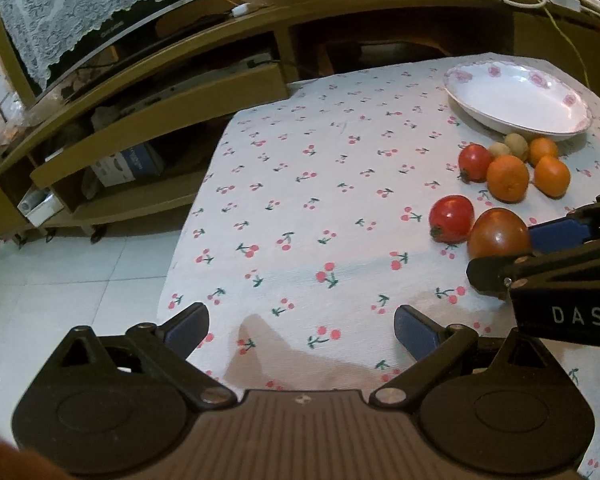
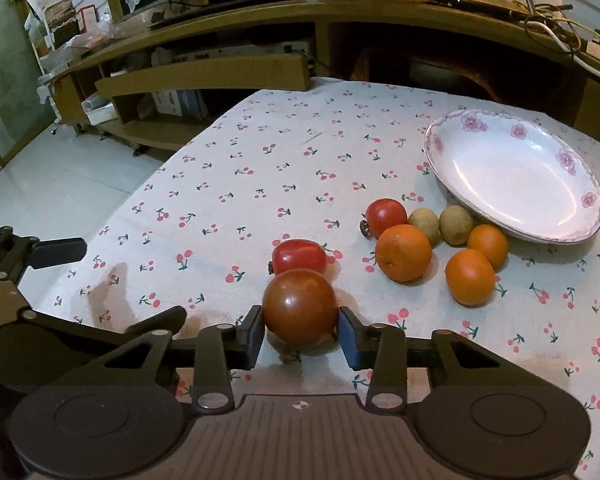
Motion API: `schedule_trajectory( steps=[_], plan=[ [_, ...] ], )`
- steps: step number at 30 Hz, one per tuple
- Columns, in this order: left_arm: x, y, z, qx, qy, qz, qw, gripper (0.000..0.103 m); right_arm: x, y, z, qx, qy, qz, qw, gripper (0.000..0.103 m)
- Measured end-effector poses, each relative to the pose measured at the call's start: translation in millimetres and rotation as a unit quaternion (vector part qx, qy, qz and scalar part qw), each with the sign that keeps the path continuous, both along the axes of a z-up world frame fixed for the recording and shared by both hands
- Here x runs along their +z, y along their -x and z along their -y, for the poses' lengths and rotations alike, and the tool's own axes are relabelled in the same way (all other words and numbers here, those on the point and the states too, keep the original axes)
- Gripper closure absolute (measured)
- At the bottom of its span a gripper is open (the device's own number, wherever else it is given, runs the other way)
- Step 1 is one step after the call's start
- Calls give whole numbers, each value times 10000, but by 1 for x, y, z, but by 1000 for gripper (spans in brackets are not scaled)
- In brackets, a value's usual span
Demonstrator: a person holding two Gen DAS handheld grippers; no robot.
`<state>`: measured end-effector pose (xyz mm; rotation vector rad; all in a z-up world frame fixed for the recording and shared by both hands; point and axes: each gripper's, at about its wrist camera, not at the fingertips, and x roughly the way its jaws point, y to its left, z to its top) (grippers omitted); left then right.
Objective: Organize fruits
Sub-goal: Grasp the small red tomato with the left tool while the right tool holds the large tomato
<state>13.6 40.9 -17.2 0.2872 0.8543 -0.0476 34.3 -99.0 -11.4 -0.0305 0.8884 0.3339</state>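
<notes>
Now, step in hand: grasp of the dark tomato (image 2: 300, 307), nearest of the fruits, for a lift toward the plate (image 2: 452, 130).
Right gripper (image 2: 302, 334): jaws drawn narrow, one pad at each flank of the dark tomato; contact looks made on both sides, though firmness of the squeeze cannot be told.
Left gripper (image 1: 302, 330): jaws wide, nothing between them, hovering over bare cherry-print cloth (image 1: 300, 184) well apart from the fruit.
Dark tomato, place: on the worktop at the near edge of the group, a red tomato (image 2: 299, 255) just behind and apparently touching.
Rest of fruit: second red tomato (image 2: 386, 216), three oranges (largest (image 2: 403, 253)), two small brownish fruits (image 2: 456, 224), clustered just beside the near rim of the plate.
Plate: holding nothing, far right of the worktop.
Grip advice: pads kept at the widest girth, level with each other; skin smooth and glossy, so slip likely if held low.
Squeeze: only enough to hold; soft flesh bruises.
Lift: straight up first, clear of the red tomato behind, then across above the oranges.
Risk: nudging the neighbour into a roll toward the worktop edge.
</notes>
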Motion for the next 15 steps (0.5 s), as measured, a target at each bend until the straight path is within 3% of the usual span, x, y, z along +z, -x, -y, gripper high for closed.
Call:
schedule_trajectory(
  steps=[15],
  plan=[
    [0,-6,34,-398,-105,27,9991,0,9,13,31,-316,-92,-49,9994,63]
  ],
)
